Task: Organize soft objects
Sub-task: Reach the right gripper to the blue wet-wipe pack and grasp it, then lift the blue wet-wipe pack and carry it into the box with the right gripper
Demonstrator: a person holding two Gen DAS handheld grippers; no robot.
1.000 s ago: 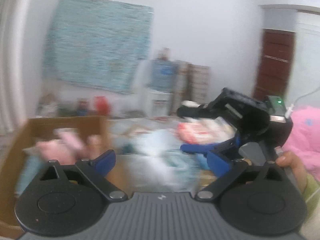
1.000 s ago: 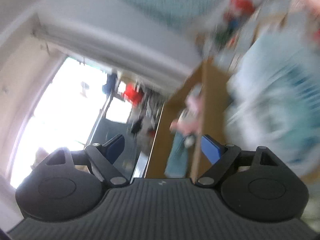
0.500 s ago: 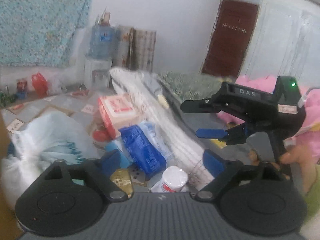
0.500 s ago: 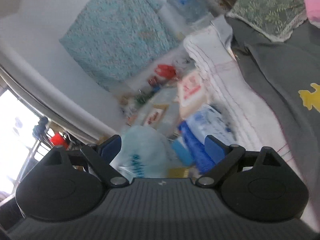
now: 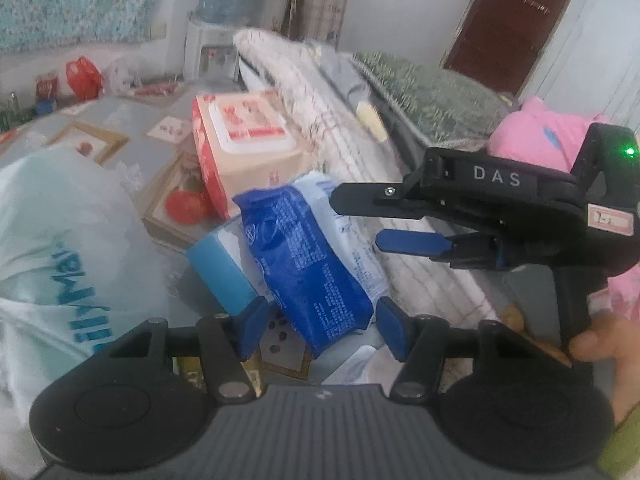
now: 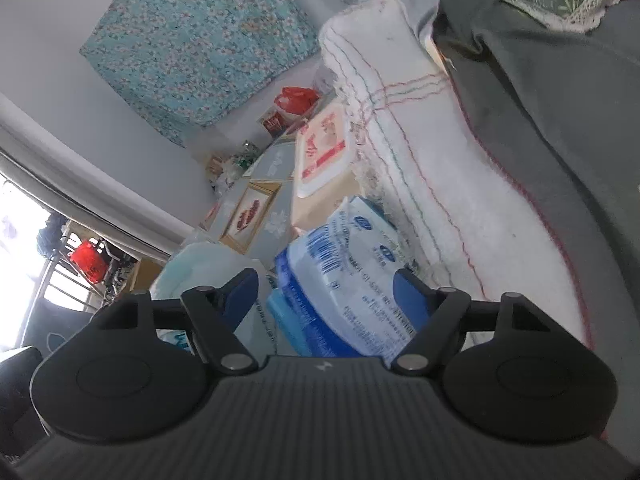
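A dark blue soft pack (image 5: 308,264) lies on the floor against a white and light blue pack (image 5: 352,236), which also shows in the right wrist view (image 6: 352,280). My left gripper (image 5: 320,326) is open, its pads either side of the dark blue pack's near end. My right gripper (image 6: 330,294) is open around the white and blue pack; in the left wrist view (image 5: 376,220) it reaches in from the right. A light blue box (image 5: 220,272) sits left of the packs. A pink plush toy (image 5: 548,136) lies on the bed.
A red and white wipes pack (image 5: 244,140) stands behind the packs. A pale teal plastic bag (image 5: 60,240) fills the left. A folded white blanket (image 6: 460,208) and grey bedding (image 6: 560,100) lie to the right. A water dispenser (image 5: 216,32) stands by the wall.
Both grippers swung away from the cardboard box and down to the pile by the bed. Both now sit close around the blue packs, jaws still open.
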